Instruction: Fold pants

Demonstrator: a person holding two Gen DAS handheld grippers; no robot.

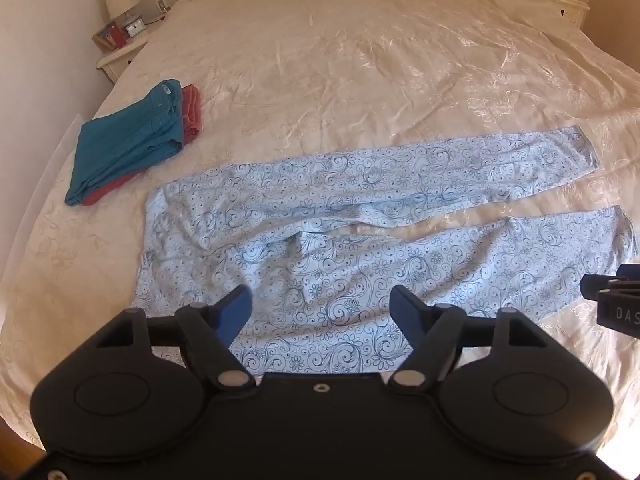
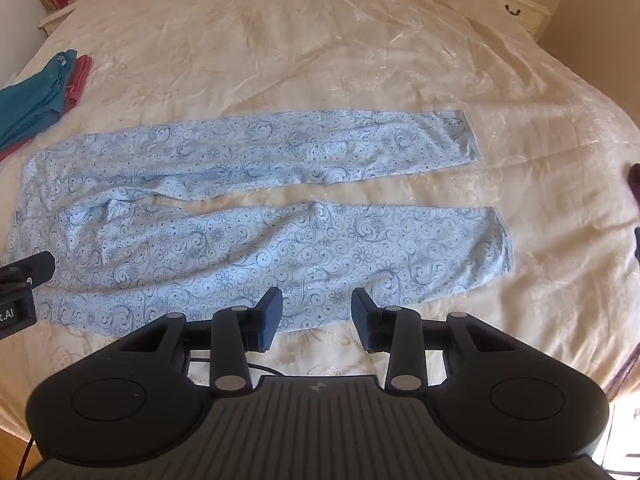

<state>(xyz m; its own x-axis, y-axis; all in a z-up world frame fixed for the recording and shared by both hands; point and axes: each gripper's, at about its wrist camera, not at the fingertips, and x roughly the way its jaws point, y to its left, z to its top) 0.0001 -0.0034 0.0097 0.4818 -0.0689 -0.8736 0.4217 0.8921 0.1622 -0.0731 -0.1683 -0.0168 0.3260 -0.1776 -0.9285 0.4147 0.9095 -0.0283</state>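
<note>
Lying flat on the bed [image 2: 360, 40] with both legs spread apart, the pants [image 2: 248, 256] are looking thin, light and limp, so the left hand-held gripper [image 1: 320, 304] and right hand-held gripper [image 2: 317, 312], both hovering open and empty, are best pinching the near leg's edge.

Left gripper [image 1: 320, 300] open wide, angled down; right gripper [image 2: 317, 304] open.

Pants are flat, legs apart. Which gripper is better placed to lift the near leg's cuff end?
Right gripper: open over the near leg's cuff half. Left gripper hangs nearer the waistband.
</note>
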